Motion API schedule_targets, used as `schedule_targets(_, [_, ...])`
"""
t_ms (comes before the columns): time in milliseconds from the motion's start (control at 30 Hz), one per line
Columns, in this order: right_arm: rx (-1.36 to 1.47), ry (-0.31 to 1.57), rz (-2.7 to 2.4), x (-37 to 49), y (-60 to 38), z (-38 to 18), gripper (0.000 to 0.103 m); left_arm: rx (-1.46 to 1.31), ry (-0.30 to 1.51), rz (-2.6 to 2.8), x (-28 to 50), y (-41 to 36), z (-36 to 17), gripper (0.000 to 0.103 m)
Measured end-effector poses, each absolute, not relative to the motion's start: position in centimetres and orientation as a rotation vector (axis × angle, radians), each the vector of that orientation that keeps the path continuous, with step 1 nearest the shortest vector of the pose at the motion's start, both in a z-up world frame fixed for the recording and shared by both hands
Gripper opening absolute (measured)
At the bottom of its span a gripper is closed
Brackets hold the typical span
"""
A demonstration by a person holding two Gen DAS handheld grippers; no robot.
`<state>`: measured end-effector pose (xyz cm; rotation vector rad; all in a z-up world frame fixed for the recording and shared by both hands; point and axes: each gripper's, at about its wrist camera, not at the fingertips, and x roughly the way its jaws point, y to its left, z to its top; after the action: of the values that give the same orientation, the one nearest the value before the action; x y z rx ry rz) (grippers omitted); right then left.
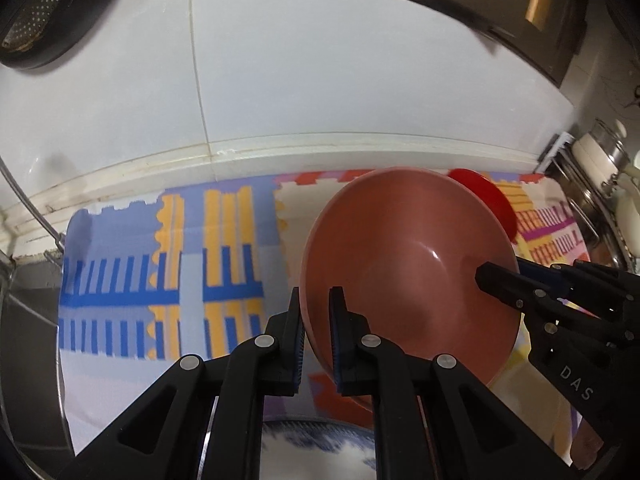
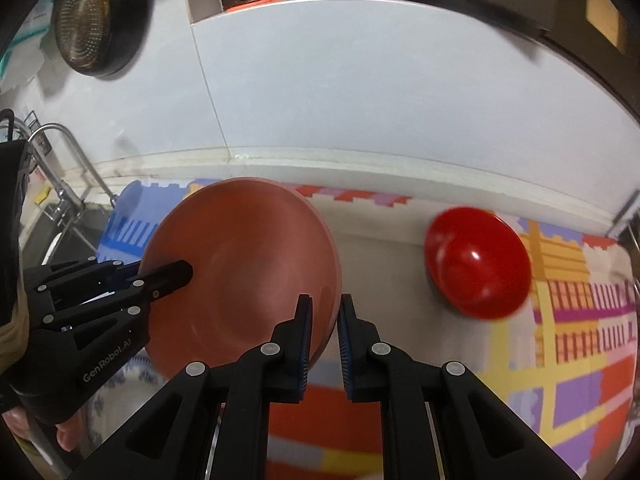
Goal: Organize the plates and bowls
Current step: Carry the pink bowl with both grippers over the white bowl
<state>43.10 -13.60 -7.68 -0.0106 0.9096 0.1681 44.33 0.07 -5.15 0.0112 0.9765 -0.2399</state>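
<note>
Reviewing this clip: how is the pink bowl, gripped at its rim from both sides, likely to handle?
The pink bowl keeps its round shape between the left gripper and right gripper, so it is probably rigid. Its glossy highlights suggest a smooth, possibly slippery rim. Pinched only at the edges and tilted, it could pivot if either grip loosens.

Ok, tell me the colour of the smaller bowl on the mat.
Glossy bright red bowl; clearest in the right wrist view.

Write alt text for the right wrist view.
Two grippers, right and left, clamp opposite rims of a pink bowl held above a colourful mat. A red bowl sits on the mat, right.
</note>
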Motion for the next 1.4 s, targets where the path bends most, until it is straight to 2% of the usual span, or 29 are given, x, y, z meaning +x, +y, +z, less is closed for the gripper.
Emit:
schedule_targets(667, [0.059, 0.887, 0.055, 30.4, -20.6, -6.3, 0.014, 0.096, 0.955, -0.391, 35.2, -6.5, -3.4, 0.013])
schedule_targets(1400, [0.129, 0.955, -0.069, 25.6, -25.6, -8.9, 0.014, 0.188, 1.065, -0.517, 32.6, -12.4, -7.0, 0.014])
